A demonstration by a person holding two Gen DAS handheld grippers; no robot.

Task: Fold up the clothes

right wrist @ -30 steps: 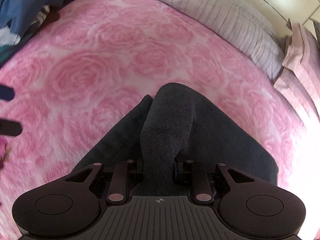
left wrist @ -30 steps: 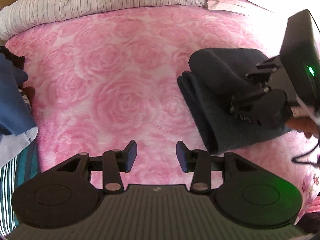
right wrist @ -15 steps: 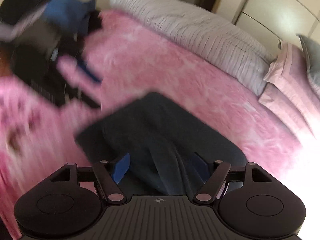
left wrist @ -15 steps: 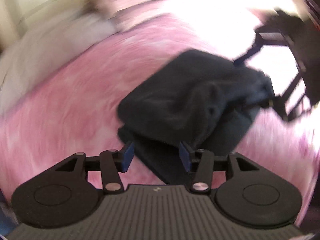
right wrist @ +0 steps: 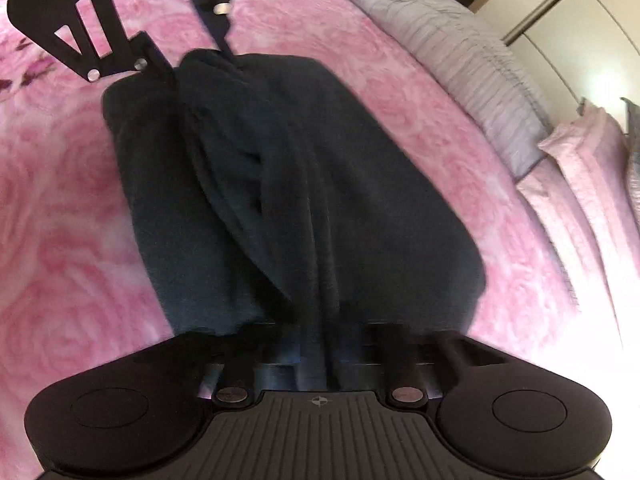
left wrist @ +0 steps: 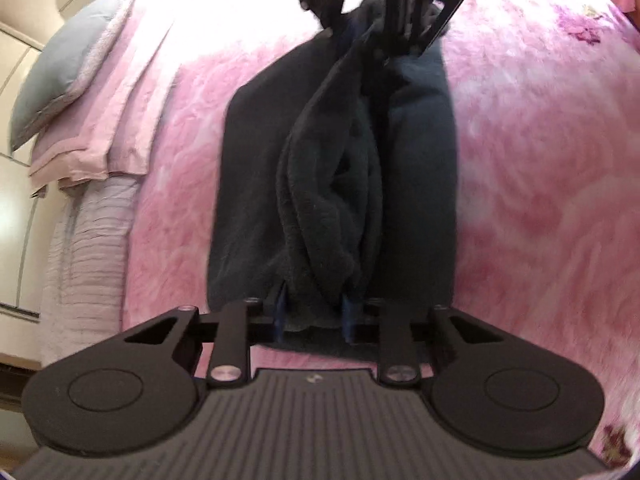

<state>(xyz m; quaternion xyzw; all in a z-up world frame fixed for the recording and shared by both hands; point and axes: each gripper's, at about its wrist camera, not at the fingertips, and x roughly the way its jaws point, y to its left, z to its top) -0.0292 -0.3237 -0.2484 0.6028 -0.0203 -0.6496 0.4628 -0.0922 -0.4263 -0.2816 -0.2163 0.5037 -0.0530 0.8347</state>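
Left wrist view: the left claw (left wrist: 314, 316) is closed down on a bunched ridge of the dark garment (left wrist: 332, 184), its blue-padded fingers (left wrist: 281, 312) pinching the near end of the ridge. A second ago this claw was open over bare pink bedspread (left wrist: 532, 184) with the garment well off to its right; half a second ago it was swinging in toward the cloth. Now it has hold. At the far end of the same ridge the right claw (left wrist: 386, 46) is seen from the front, also clamped on the fabric. The garment lies folded on the bed, flat panels spreading either side of the lifted ridge. Pillows (left wrist: 80, 92) sit at the left edge.

Right wrist view: the right claw (right wrist: 320, 344) grips the ridge at its own end; its fingers are dark and partly buried in cloth, but fabric clearly runs between them. The left claw (right wrist: 200, 60) shows at the top, pinching the opposite end. The garment (right wrist: 288, 184) stretches between the two over the bedspread (right wrist: 60, 208), with a grey quilt (right wrist: 460, 52) beyond.

The change is from a one-handed hold to a two-ended one. That likely means the folded garment is ready to be lifted or doubled over once more as a single piece.
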